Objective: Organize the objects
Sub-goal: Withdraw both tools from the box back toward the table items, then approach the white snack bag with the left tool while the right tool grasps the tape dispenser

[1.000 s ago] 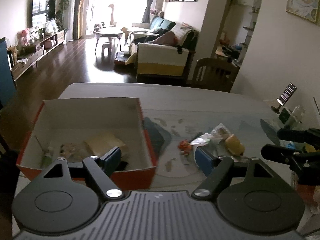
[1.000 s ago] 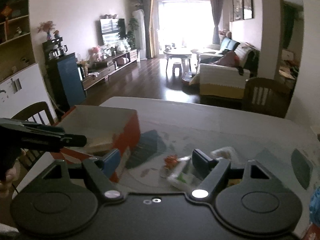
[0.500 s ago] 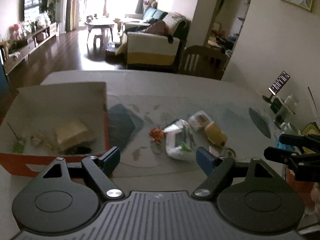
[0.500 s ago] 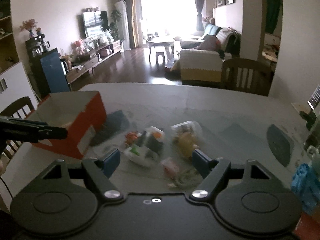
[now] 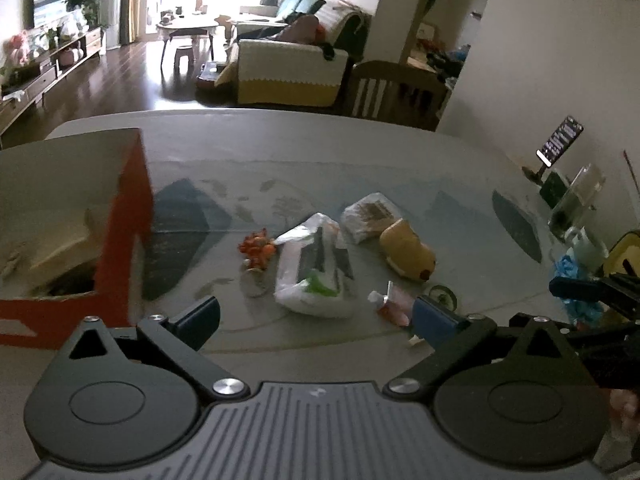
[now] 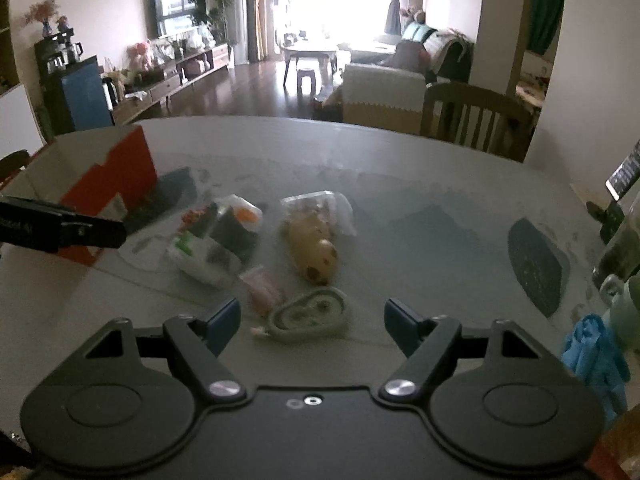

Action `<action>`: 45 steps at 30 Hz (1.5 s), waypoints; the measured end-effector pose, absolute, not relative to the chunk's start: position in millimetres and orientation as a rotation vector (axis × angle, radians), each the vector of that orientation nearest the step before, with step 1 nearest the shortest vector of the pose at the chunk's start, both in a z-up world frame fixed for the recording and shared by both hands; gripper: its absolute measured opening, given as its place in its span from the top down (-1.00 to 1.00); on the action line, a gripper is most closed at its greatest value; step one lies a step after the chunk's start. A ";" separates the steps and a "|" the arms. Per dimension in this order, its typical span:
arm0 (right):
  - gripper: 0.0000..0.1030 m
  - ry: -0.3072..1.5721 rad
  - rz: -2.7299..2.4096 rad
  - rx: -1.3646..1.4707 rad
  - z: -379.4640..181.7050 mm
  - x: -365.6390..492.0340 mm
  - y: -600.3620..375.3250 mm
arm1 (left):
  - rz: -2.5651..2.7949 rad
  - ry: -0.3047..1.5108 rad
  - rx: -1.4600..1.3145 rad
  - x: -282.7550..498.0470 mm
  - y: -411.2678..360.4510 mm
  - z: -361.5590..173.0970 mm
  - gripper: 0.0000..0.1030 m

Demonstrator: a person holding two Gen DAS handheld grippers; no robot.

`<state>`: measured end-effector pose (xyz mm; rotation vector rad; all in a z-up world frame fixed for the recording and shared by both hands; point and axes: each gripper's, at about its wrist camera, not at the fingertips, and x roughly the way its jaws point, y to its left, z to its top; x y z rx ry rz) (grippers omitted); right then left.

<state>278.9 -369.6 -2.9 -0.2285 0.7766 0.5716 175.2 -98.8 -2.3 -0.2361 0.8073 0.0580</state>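
Both tools swung right from the box (image 5: 124,240), 2 gaping.

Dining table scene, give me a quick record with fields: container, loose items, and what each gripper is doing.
surface: table with patterned cover
container: orange box, open top, at the table's left side, some things already inside
loose items: white plastic bag, clear packet, yellow plush toy, pink tube, orange trinket, coiled cable
left gripper: open, empty, facing the white plastic bag
right gripper: open, empty, the coiled cable between its fingers
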 end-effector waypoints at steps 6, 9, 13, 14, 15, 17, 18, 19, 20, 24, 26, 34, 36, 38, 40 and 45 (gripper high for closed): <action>-0.53 0.815 0.545 -0.236 -25.5 306.2 -366.2 | 0.081 0.831 -0.185 211.0 -115.7 -19.9 -1.00; -0.53 0.836 0.533 -0.230 -35.4 319.4 -361.9 | 0.092 0.853 -0.170 228.3 -118.7 -30.5 -1.00; -0.53 0.877 0.520 -0.206 -48.4 336.8 -353.9 | 0.113 0.873 -0.146 246.3 -117.6 -44.2 -1.00; -0.53 0.881 0.515 -0.202 -50.9 340.1 -351.5 | 0.117 0.878 -0.134 250.3 -116.7 -47.3 -1.00; -0.53 0.882 0.509 -0.199 -52.6 343.4 -349.7 | 0.118 0.885 -0.120 254.8 -116.6 -51.0 -1.00; -0.53 0.887 0.489 -0.198 -58.4 351.1 -344.5 | 0.122 0.898 -0.094 263.0 -116.8 -57.5 -1.00; -0.53 0.896 0.479 -0.199 -61.5 354.7 -342.1 | 0.125 0.906 -0.083 266.6 -116.8 -60.2 -1.00; -0.53 0.908 0.473 -0.198 -65.0 358.0 -340.6 | 0.133 0.914 -0.073 270.3 -116.6 -63.0 -1.00; -0.53 0.922 0.470 -0.194 -68.6 361.5 -338.3 | 0.138 0.918 -0.068 272.7 -115.8 -65.3 -1.00; -0.53 0.964 0.450 -0.169 -78.6 371.0 -332.5 | 0.143 0.945 -0.051 283.1 -114.9 -74.4 -1.00; -0.53 0.978 0.429 -0.165 -82.7 374.5 -329.6 | 0.148 0.956 -0.047 287.6 -115.4 -78.3 -1.00; -0.53 0.991 0.429 -0.196 -92.8 367.2 -333.3 | 0.149 0.980 -0.044 296.3 -116.4 -89.7 -1.00; -0.53 0.996 0.433 -0.209 -94.4 363.4 -337.7 | 0.152 0.979 -0.039 295.3 -117.1 -92.3 -1.00; -0.53 1.000 0.430 -0.222 -97.5 359.2 -343.4 | 0.147 0.970 -0.044 292.7 -116.8 -92.8 -1.00; -0.53 0.987 0.435 -0.234 -97.2 353.1 -348.8 | 0.142 0.962 -0.030 290.9 -119.2 -92.9 -0.99; -0.50 0.976 0.454 -0.244 -97.1 341.5 -359.1 | 0.133 0.950 0.018 284.2 -126.8 -95.6 -0.87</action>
